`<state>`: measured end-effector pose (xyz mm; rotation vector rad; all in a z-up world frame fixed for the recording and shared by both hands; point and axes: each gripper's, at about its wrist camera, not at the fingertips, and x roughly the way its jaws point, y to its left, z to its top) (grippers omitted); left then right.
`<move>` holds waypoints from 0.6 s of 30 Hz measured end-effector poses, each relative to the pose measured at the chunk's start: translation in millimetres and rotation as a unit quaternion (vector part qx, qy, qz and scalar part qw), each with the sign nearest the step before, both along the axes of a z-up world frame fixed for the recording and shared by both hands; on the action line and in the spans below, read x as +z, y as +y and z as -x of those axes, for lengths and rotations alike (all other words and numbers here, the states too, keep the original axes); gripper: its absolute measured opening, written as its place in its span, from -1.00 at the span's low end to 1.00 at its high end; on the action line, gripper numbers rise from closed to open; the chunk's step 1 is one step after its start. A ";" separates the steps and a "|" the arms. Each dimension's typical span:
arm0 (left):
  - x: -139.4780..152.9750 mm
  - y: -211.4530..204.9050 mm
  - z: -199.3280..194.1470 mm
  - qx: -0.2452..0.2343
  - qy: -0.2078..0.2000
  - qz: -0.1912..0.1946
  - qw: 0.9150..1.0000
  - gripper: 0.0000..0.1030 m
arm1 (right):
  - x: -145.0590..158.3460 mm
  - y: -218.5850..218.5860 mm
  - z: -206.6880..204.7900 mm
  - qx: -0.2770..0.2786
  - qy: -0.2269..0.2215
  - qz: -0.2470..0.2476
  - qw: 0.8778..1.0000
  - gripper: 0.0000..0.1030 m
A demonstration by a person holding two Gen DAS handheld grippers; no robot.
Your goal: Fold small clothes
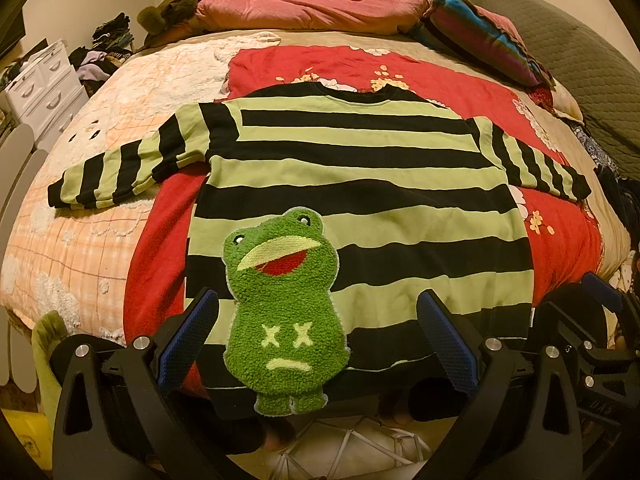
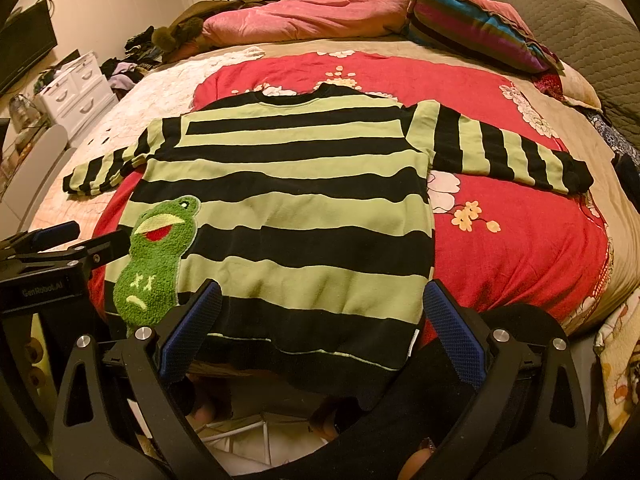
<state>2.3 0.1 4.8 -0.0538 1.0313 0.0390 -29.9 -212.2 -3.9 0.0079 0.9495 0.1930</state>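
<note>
- While both sets of jaws stand wide apart and hold nothing, the left gripper (image 1: 318,344) hovers over the frog patch (image 1: 280,312) and the right gripper (image 2: 322,332) over the hem at the near edge of the bed.
- Between and beyond them the striped sweater (image 2: 288,208) lies flat, front up, on the red blanket (image 2: 500,248), neckline away, sleeves spread to either side.
- A pinch taken at the hem could catch only the top layer, so the fold would drag unevenly.
- Thick and stiff, the frog patch may resist a crease across it.
- Since the hem overhangs the bed edge, a loose pull could slide the sweater off.
</note>
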 end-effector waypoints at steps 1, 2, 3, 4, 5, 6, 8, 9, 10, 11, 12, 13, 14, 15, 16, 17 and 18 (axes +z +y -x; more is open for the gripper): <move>0.3 0.2 -0.2 0.000 0.000 0.000 1.000 0.92 | 0.1 0.1 0.0 0.000 0.000 0.000 1.000 0.84; 0.0 -0.1 0.0 0.000 0.000 0.001 1.000 0.92 | -0.1 0.2 -0.1 0.000 0.000 0.000 1.000 0.84; 0.5 0.2 -0.4 0.000 0.000 0.001 1.000 0.92 | 0.0 0.4 0.0 0.000 0.000 0.000 1.000 0.84; 0.0 -0.2 0.1 0.000 0.000 -0.001 1.000 0.92 | 0.0 0.5 0.0 0.000 0.000 0.000 1.000 0.84; 0.1 -0.3 -0.2 0.000 0.000 -0.001 1.000 0.92 | -0.1 0.6 0.0 0.001 -0.001 0.000 1.000 0.84; -0.1 -0.8 -0.6 0.001 0.001 -0.001 1.000 0.92 | -0.1 0.7 0.0 0.000 -0.001 0.000 1.000 0.84; -0.2 -1.3 -0.9 0.000 0.001 -0.001 1.000 0.92 | 0.0 0.9 -0.7 0.001 -0.001 0.000 1.000 0.84; -0.3 -1.2 -1.0 0.000 0.001 -0.002 1.000 0.92 | -0.1 1.2 -1.5 0.001 -0.001 0.000 1.000 0.84; -0.4 -1.1 -1.9 0.001 0.001 -0.002 1.000 0.92 | 0.2 1.4 -2.3 0.002 -0.002 -0.001 1.000 0.84; -1.5 -1.1 -3.2 0.001 0.001 -0.002 1.000 0.92 | 0.3 1.6 -3.7 0.003 -0.002 -0.002 1.000 0.84; -2.5 -0.7 -4.5 0.001 0.001 -0.002 1.000 0.92 | 0.6 1.9 -5.2 0.003 -0.003 -0.002 1.000 0.84; -3.6 0.0 -6.6 0.003 0.002 -0.001 1.000 0.92 | 1.1 2.5 -6.6 0.003 -0.004 -0.002 1.000 0.84; -6.7 1.7 -10.6 0.004 0.003 0.000 1.000 0.92 | 1.3 3.0 -8.5 0.004 -0.005 -0.003 1.000 0.84; -7.3 2.6 -12.5 0.005 0.003 0.001 1.000 0.92 | 1.5 4.0 -10.5 0.005 -0.005 -0.002 1.000 0.84; -8.0 3.7 -15.2 0.007 0.003 0.001 1.000 0.92 | 1.8 5.2 -12.9 0.007 -0.006 -0.002 1.000 0.84; -8.8 4.9 -18.0 0.008 0.004 0.000 1.000 0.92 | 2.3 5.5 -16.1 0.007 -0.008 -0.001 1.000 0.84; -9.3 6.1 -20.4 0.010 0.004 0.000 1.000 0.92 | 3.0 5.6 -19.6 0.006 -0.010 0.000 1.000 0.84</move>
